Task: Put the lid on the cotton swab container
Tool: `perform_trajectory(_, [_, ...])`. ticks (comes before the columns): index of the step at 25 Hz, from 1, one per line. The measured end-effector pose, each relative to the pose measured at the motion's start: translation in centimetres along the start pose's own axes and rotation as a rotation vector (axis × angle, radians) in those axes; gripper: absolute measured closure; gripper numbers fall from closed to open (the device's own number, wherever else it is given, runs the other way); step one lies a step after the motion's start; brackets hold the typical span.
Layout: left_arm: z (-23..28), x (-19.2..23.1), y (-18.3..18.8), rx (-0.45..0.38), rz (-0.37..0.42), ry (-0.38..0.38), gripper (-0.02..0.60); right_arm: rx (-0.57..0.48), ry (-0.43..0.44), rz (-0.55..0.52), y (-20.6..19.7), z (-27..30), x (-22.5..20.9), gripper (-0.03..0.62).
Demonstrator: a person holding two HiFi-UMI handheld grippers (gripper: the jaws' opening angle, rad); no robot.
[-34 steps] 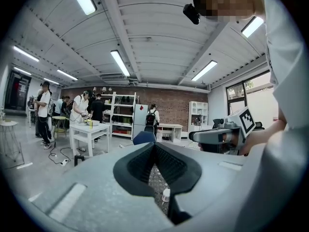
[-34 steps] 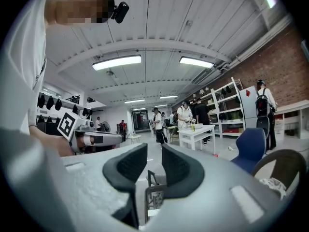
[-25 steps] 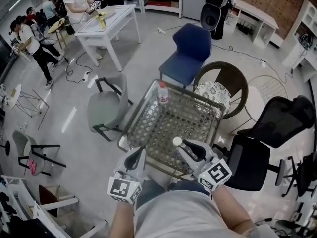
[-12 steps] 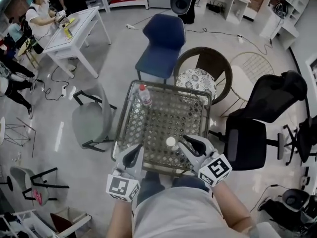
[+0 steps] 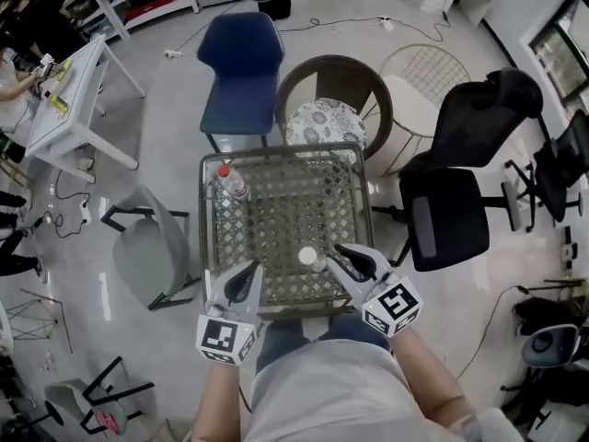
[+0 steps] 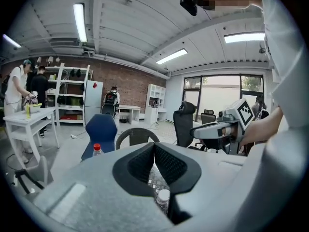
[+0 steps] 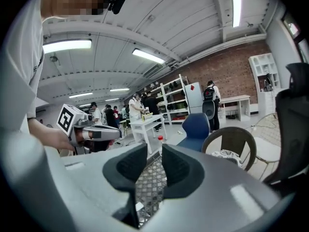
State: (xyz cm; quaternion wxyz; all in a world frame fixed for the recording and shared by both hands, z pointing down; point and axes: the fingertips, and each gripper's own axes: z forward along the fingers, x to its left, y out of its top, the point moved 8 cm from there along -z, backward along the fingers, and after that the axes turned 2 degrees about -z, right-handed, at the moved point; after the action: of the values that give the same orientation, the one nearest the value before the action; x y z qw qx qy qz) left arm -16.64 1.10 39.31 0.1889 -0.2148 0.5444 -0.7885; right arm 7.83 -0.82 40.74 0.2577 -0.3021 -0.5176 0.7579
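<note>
A small clear container with a round white top [image 5: 307, 256] stands on the woven glass-topped table [image 5: 276, 219], near its front edge. It shows low in the left gripper view as a white-capped clear container [image 6: 163, 197]. My right gripper [image 5: 331, 256] hovers just right of it, its jaws a narrow gap apart with nothing between them [image 7: 154, 167]. At the table's front left corner my left gripper [image 5: 248, 272] is shut and empty, its pads touching [image 6: 154, 153]. I cannot make out a separate lid.
A red-capped water bottle [image 5: 228, 181] stands at the table's far left corner. Chairs ring the table: a blue one [image 5: 241, 53], a round wicker one with a patterned cushion [image 5: 322, 122], a black office chair [image 5: 448, 219] at the right and a grey chair [image 5: 143, 251] at the left.
The head view has swung, so the table sits higher and further left in the picture. Both grippers keep their places at the table's near edge, with the right one still beside the white-topped container.
</note>
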Motion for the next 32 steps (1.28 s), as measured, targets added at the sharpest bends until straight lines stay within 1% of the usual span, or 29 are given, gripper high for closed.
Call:
perform_trajectory(3, [1.8,0.5,-0.8,0.039,0.019,-0.071,0.575,0.026,-0.060,0.030,-1.4,-0.3,-0.1,0.493])
perform_trajectory(9, [5.3,0.2,-3.5,0.125,0.024,-0.194,0.574,0.097,-0.141,0.080,-4.9,-1.0,-1.0,0.493])
perform_trajectory(12, [6.9,-0.2,-5.2,0.171,0.031,-0.251,0.573,0.142,-0.171,0.104,-6.9,-1.2,-1.3,0.493])
perform_trajectory(15, [8.4,-0.2,-7.0,0.208,0.039,-0.285,0.571,0.190,-0.183,0.121,-8.9,-1.1,-1.4,0.493])
perform_trajectory(16, [8.8,-0.2,-7.7,0.225,0.043,-0.296,0.559,0.208,-0.186,0.124,-9.7,-1.0,-1.4,0.493])
perform_trajectory(18, [9.6,-0.2,-9.4,0.268,0.057,-0.327,0.487,0.242,-0.191,0.124,-11.1,-0.8,-1.2,0.493])
perform_trajectory(19, [9.9,-0.3,-10.2,0.291,0.068,-0.345,0.470,0.259,-0.191,0.123,-11.8,-0.7,-1.1,0.493])
perform_trajectory(22, [10.9,-0.3,-12.8,0.350,0.121,-0.393,0.444,0.310,-0.188,0.127,-13.9,-0.3,-0.7,0.493])
perform_trajectory(26, [12.2,-0.4,-16.0,0.405,0.184,-0.438,0.417,0.365,-0.188,0.134,-16.2,0.4,-0.8,0.493])
perform_trajectory(32, [13.8,-0.7,-19.8,0.462,0.212,-0.504,0.377,0.439,-0.174,0.124,-18.9,1.5,-0.8,0.493])
